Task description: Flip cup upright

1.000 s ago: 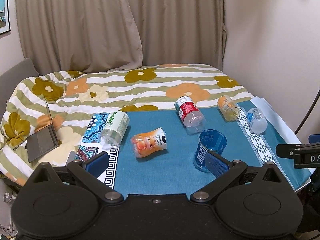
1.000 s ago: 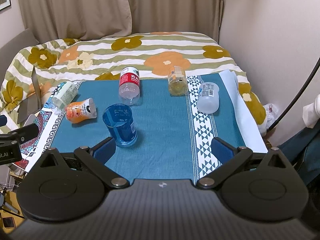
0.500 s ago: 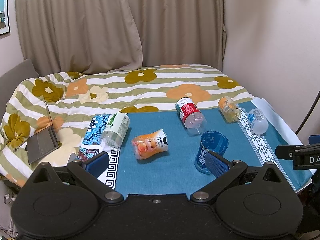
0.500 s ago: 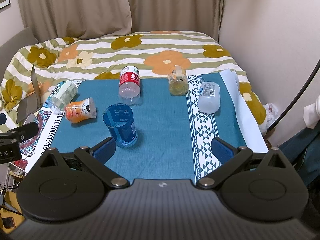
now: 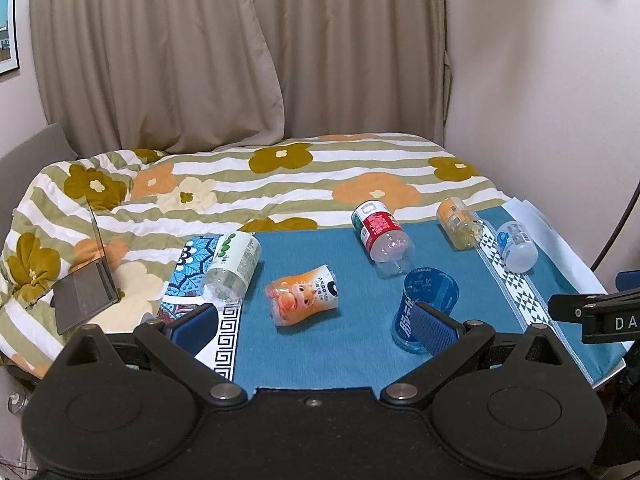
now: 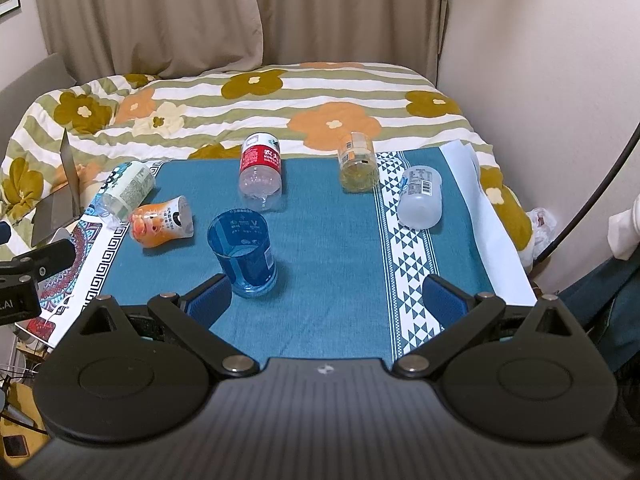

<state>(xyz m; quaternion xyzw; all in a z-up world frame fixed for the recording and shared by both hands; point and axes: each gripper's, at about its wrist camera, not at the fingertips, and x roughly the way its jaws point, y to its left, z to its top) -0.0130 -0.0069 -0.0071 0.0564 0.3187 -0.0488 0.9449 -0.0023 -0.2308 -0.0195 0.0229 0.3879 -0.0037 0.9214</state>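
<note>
- The translucent blue plastic cup [image 6: 243, 254] stands on the teal tablecloth [image 6: 328, 264], mouth up, long axis vertical, so it points at the ceiling; judged from this, the flip looks done for this one.
- Right gripper [image 6: 326, 300]: jaws spread wide and empty. The blue cup sits just ahead of its left finger and a little inward, near it but seemingly not touching.
- Left gripper [image 5: 314, 326]: also spread wide and empty. In its view the blue cup [image 5: 426, 306] is partly hidden behind its right finger pad [image 5: 434, 326]; whether pad and cup touch cannot be told.
- Main risk: either finger sweeping sideways could clip the light cup wall and tip it back over, since it looks empty and top-heavy at the rim.
- Five other containers lie on their sides further ahead: an orange cartoon-printed cup [image 6: 162, 222] ahead-left of the right gripper, a green-and-white labelled bottle [image 6: 124, 192] beyond that, a red-labelled clear bottle [image 6: 260, 174] straight ahead of the blue cup, an amber jar [image 6: 358, 162] and a frosted white bottle [image 6: 420, 196] ahead-right.
- Their long axes run roughly away from the grippers; round bodies on cloth may roll if nudged.
</note>
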